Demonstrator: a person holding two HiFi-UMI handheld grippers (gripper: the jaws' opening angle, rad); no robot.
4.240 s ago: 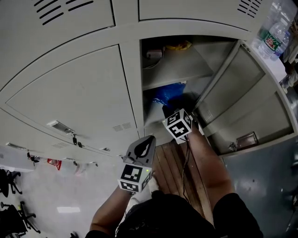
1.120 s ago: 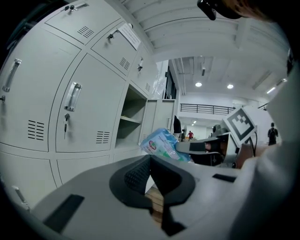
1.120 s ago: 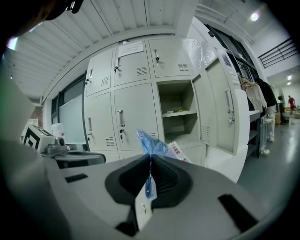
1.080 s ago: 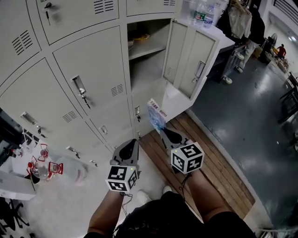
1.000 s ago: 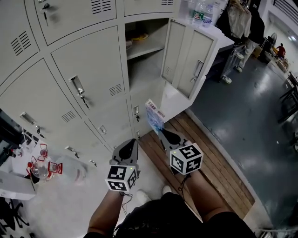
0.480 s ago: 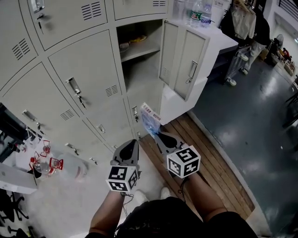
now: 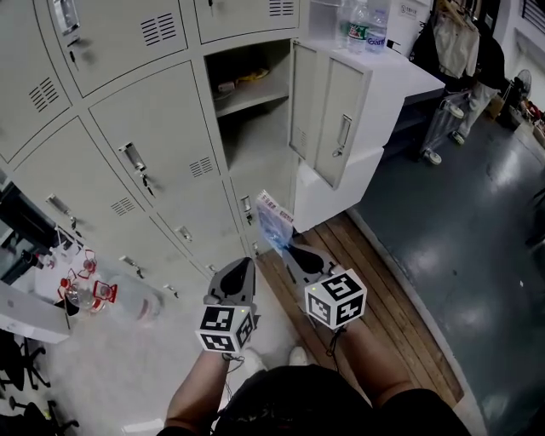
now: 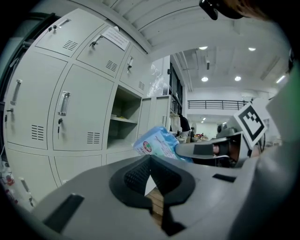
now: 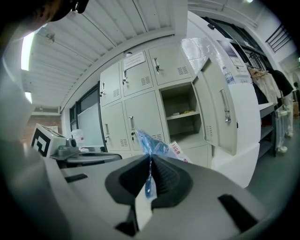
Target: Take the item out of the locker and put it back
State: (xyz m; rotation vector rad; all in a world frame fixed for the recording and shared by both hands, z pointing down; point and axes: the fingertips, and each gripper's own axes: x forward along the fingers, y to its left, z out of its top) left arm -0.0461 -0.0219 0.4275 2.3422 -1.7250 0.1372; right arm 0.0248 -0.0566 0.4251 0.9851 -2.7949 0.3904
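Note:
A blue plastic packet [image 7: 274, 223] with a white printed label hangs in the air in front of the lockers, below the open locker [image 7: 247, 111]. My right gripper [image 7: 291, 249] is shut on the packet's lower edge; in the right gripper view the thin blue film [image 9: 152, 143] is pinched between the pads [image 9: 161, 171]. The left gripper [image 7: 242, 267] is beside it to the left, shut and empty. From the left gripper view the packet [image 8: 157, 144] shows just beyond the closed jaw tips of the left gripper [image 8: 150, 158]. The locker's lower compartment looks bare; small items lie on its upper shelf [image 7: 243, 81].
The locker door [image 7: 328, 111] swings open to the right. Closed lockers [image 7: 145, 153] fill the left. Water bottles [image 7: 358, 21] stand on the white cabinet. Wooden planks [image 7: 383, 298] lie underfoot, red-capped bottles [image 7: 81, 289] at left, a person [image 7: 464, 60] at far right.
Some seconds ago my right gripper was inside the locker at the blue packet; now it is out in front, holding the packet. Over the last second both grippers have barely moved.

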